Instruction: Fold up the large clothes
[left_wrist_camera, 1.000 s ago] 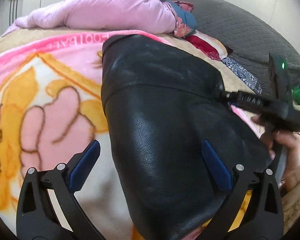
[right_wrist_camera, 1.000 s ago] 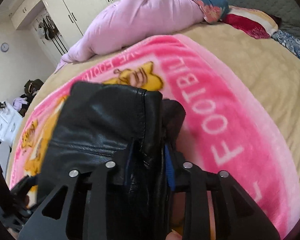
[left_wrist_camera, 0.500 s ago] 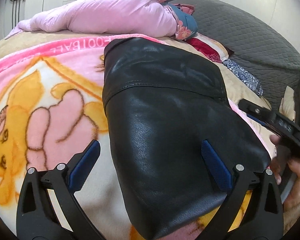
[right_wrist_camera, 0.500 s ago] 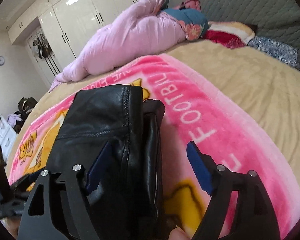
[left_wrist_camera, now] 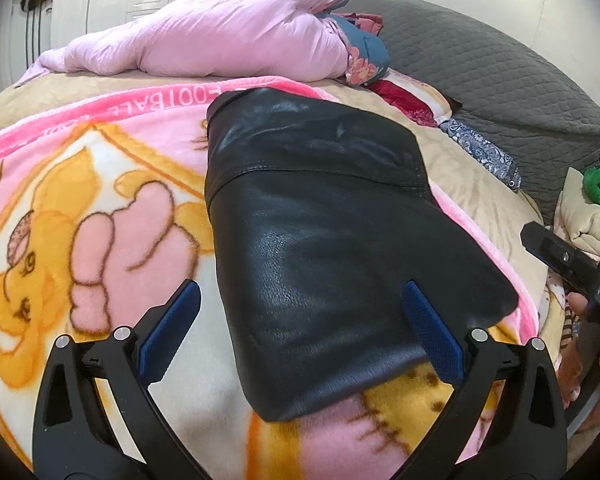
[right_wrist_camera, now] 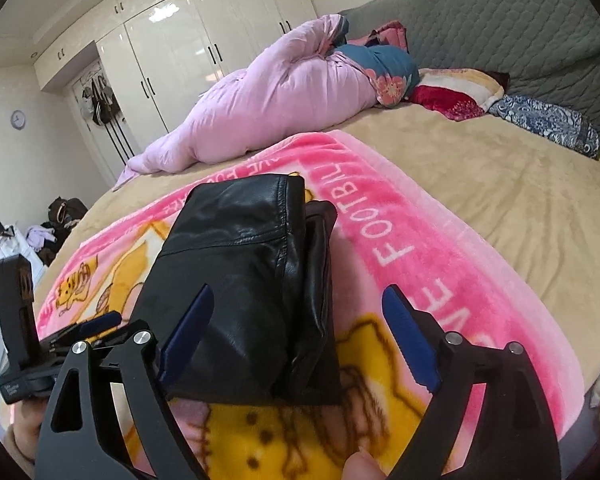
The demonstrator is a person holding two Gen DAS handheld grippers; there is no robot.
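Right gripper jaws have just been opening, released, nothing clamped; folded black leather jacket lies at 11 o'clock on pink cartoon-print fleece blanket. Left gripper likewise released.

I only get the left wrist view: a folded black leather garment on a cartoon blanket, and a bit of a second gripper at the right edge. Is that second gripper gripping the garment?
Observer: No. The right gripper has just been opening its jaws. They stand wide, and the black leather garment shows in the gap, pressed by neither pad.
Operator: Is the fold tidy on the side I can't see?
Observer: That side edge shows several stacked layers, with one strip sticking out slightly.
Operator: Anything on the wall over there?
Observer: A round wall clock, left of the white wardrobe.
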